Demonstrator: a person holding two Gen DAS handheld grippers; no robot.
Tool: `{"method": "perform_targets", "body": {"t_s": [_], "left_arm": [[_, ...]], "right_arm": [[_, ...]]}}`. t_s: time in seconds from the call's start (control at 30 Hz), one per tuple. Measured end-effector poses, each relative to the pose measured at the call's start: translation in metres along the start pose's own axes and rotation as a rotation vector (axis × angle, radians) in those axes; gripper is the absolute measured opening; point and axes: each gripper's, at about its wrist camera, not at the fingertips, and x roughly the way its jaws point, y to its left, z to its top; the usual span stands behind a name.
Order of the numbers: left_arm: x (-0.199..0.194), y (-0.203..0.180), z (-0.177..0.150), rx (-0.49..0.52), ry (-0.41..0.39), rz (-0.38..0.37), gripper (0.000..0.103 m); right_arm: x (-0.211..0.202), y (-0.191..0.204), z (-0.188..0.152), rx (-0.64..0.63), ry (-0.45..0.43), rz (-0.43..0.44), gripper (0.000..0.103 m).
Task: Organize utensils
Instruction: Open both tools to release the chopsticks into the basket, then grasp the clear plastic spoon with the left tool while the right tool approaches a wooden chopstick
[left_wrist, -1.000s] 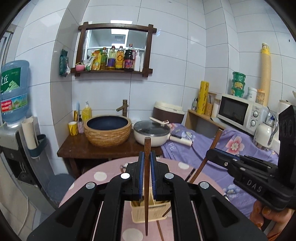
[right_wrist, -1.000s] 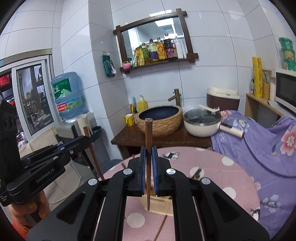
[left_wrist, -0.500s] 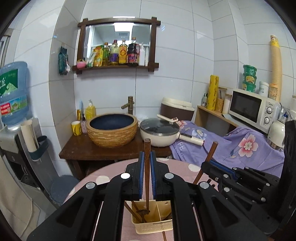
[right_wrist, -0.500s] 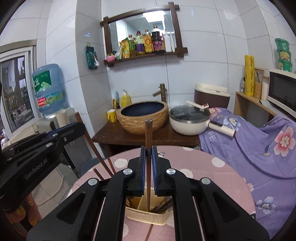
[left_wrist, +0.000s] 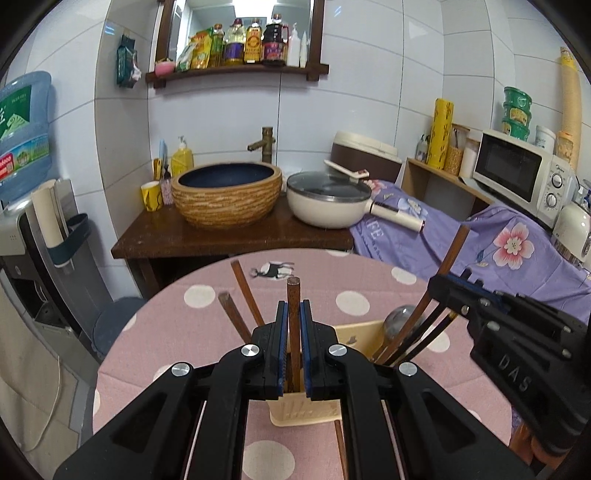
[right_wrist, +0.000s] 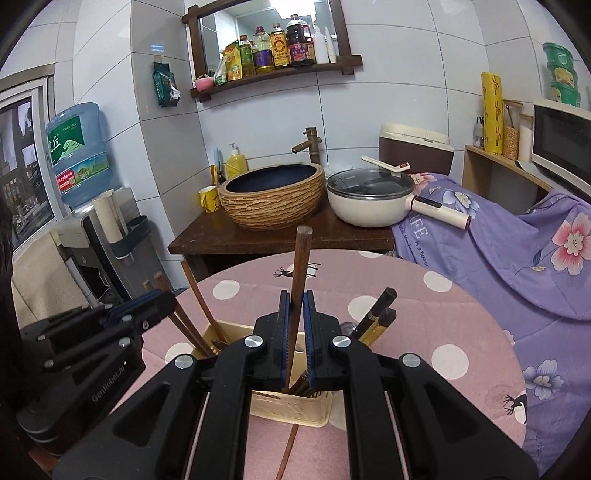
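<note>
Wooden chopsticks are clamped in both the left hand-held gripper (left_wrist: 294, 343) and right hand-held gripper (right_wrist: 296, 332); only the left view shows a spoon (left_wrist: 399, 320).

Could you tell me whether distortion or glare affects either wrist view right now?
Left wrist view: strong fisheye bending of the wall tiles, dark vignette corners, and the tool with its chopstick stays sharp. Right wrist view: same curvature, with a small glare spot on the tile.
</note>
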Motion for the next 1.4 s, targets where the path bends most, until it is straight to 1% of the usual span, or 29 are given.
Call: {"method": "perform_targets", "body": {"t_s": [0.07,0.13,0.2,0.23,0.27,0.3,0.33,0.4,0.47,0.53,0.63,0.7,0.77,0.87,0.93,0.97,1.07,1.2,1.23,1.3,1.33,1.37,1.4], "left_arm": [[0.001,0.001,-0.005,0.001,0.002,0.001,0.008],[-0.004,0.001,-0.010,0.011,-0.007,0.000,0.020],[-0.015,0.003,-0.016,0.016,-0.038,0.013,0.049],[-0.020,0.003,-0.019,0.014,-0.056,0.018,0.054],[-0.026,0.004,-0.023,0.012,-0.073,0.020,0.061],[-0.033,0.006,-0.029,0.014,-0.083,0.021,0.065],[-0.038,0.006,-0.033,0.018,-0.086,0.022,0.067],[-0.047,0.007,-0.047,0.024,-0.085,0.030,0.073],[-0.051,0.009,-0.062,0.021,-0.063,0.034,0.075],[-0.052,0.012,-0.083,0.013,-0.020,0.033,0.075],[-0.047,0.011,-0.114,0.014,0.055,0.041,0.075],[-0.040,0.008,-0.136,0.007,0.112,0.036,0.074],[-0.029,0.003,-0.164,-0.018,0.191,0.025,0.074],[-0.015,-0.009,-0.195,-0.038,0.266,0.009,0.073],[-0.004,-0.017,-0.212,-0.037,0.311,0.001,0.072],[0.002,-0.021,-0.218,-0.039,0.328,0.001,0.070],[0.012,-0.033,-0.228,-0.044,0.353,-0.002,0.069],[0.022,-0.044,-0.232,-0.045,0.374,-0.014,0.067],[0.024,-0.047,-0.233,-0.039,0.376,-0.015,0.063],[0.028,-0.051,-0.234,-0.031,0.381,-0.006,0.049],[0.030,-0.052,-0.233,-0.030,0.377,0.003,0.047],[0.029,-0.052,-0.233,-0.032,0.374,0.003,0.040],[0.030,-0.052,-0.233,-0.035,0.374,0.000,0.035]], "right_arm": [[0.003,-0.002,-0.003,-0.003,0.005,-0.012,0.008],[0.007,-0.005,-0.006,-0.003,0.019,-0.012,0.009],[0.007,-0.009,-0.010,0.006,0.032,-0.006,0.010],[0.005,-0.010,-0.012,0.008,0.030,-0.007,0.017],[0.001,-0.011,-0.014,0.006,0.020,-0.010,0.037],[-0.004,-0.011,-0.017,0.002,0.002,-0.006,0.046],[-0.010,-0.010,-0.020,-0.004,-0.018,-0.003,0.052],[-0.025,-0.004,-0.027,-0.043,-0.058,-0.034,0.053],[-0.038,0.003,-0.035,-0.084,-0.083,-0.039,0.053],[-0.054,0.009,-0.046,-0.114,-0.122,-0.042,0.056],[-0.070,0.011,-0.063,-0.112,-0.119,-0.035,0.058],[-0.073,0.010,-0.077,-0.090,-0.077,-0.035,0.058],[-0.073,0.006,-0.092,-0.065,-0.040,-0.055,0.058],[-0.068,-0.005,-0.121,-0.016,0.023,-0.111,0.058],[-0.063,-0.013,-0.136,0.016,0.068,-0.128,0.058],[-0.061,-0.019,-0.145,0.028,0.090,-0.149,0.058],[-0.053,-0.031,-0.162,0.041,0.137,-0.195,0.058],[-0.046,-0.047,-0.183,0.087,0.199,-0.201,0.058],[-0.044,-0.049,-0.186,0.089,0.208,-0.202,0.058],[-0.042,-0.051,-0.192,0.092,0.224,-0.206,0.058],[-0.040,-0.052,-0.192,0.097,0.228,-0.203,0.058],[-0.039,-0.052,-0.193,0.103,0.232,-0.199,0.058],[-0.037,-0.053,-0.195,0.105,0.237,-0.198,0.058]]}}
